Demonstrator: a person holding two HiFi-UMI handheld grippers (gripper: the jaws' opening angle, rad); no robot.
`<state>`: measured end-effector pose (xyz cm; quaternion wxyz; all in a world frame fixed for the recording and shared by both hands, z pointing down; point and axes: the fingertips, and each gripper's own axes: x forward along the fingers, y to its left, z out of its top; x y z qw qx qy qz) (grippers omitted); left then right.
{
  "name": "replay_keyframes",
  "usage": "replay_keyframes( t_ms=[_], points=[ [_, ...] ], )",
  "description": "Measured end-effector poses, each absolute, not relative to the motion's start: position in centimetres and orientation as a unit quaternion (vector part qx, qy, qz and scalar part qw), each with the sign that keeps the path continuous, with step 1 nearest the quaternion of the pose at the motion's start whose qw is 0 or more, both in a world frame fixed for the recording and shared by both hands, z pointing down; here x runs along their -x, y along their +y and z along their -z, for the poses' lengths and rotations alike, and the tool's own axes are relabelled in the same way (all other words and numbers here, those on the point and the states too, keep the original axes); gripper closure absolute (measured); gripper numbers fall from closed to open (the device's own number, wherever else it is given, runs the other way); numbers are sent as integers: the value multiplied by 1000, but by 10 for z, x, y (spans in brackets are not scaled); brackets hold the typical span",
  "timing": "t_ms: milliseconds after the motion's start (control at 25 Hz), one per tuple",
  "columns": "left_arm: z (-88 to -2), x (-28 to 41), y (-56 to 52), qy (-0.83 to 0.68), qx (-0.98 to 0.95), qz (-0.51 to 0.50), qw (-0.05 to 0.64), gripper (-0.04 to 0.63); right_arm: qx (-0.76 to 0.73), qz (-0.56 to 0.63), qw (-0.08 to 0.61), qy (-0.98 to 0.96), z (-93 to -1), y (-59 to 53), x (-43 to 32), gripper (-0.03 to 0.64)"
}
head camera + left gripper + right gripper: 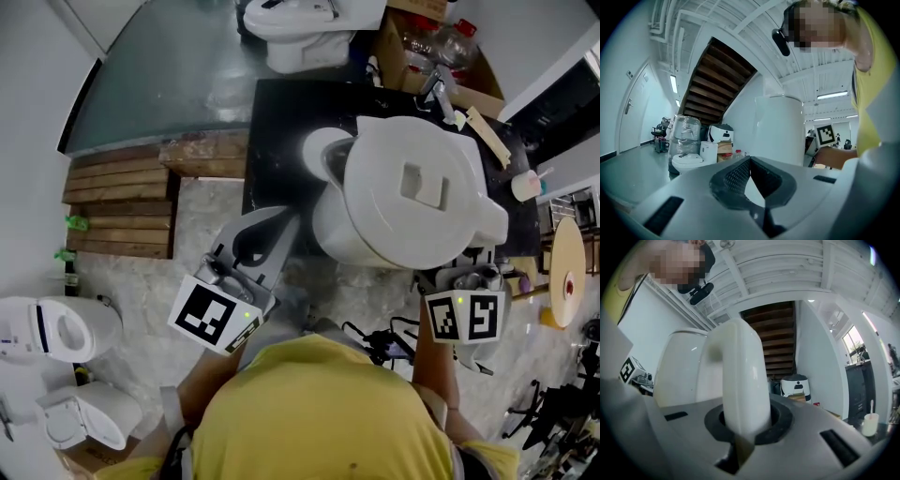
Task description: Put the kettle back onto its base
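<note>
From the head view, a white plastic electric kettle with a flat lid is held clear above a black table top. A round white disc, apparently its base, lies on that table beside and partly behind the kettle body. The right gripper sits at the handle side, nearest the person. The left gripper reaches to the lower wall of the kettle; contact cannot be confirmed. A white toilet stands beyond the table.

Left gripper view: the left gripper has its jaw tips pressed together with nothing between them. The kettle wall rises just beyond the tips.

Right gripper view: the right gripper is closed round the curved white kettle handle, pads pinching it. The kettle body stands to the left of the handle.
</note>
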<state>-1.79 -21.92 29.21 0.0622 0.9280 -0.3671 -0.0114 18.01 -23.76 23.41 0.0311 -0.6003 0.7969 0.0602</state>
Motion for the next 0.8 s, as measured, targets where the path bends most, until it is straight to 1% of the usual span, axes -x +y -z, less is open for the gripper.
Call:
replay_keyframes(
  t_ms=[400, 600, 800],
  points=[
    [-307, 7, -286, -356, -933, -7, 61, 584, 602, -64, 32, 795, -253, -310, -186, 584],
    [-312, 2, -312, -346, -935, -10, 73, 584, 603, -64, 29, 794, -265, -340, -185, 584],
    [-320, -6, -333, -323, -944, -23, 61, 584, 605, -63, 30, 793, -279, -365, -183, 584]
  ],
)
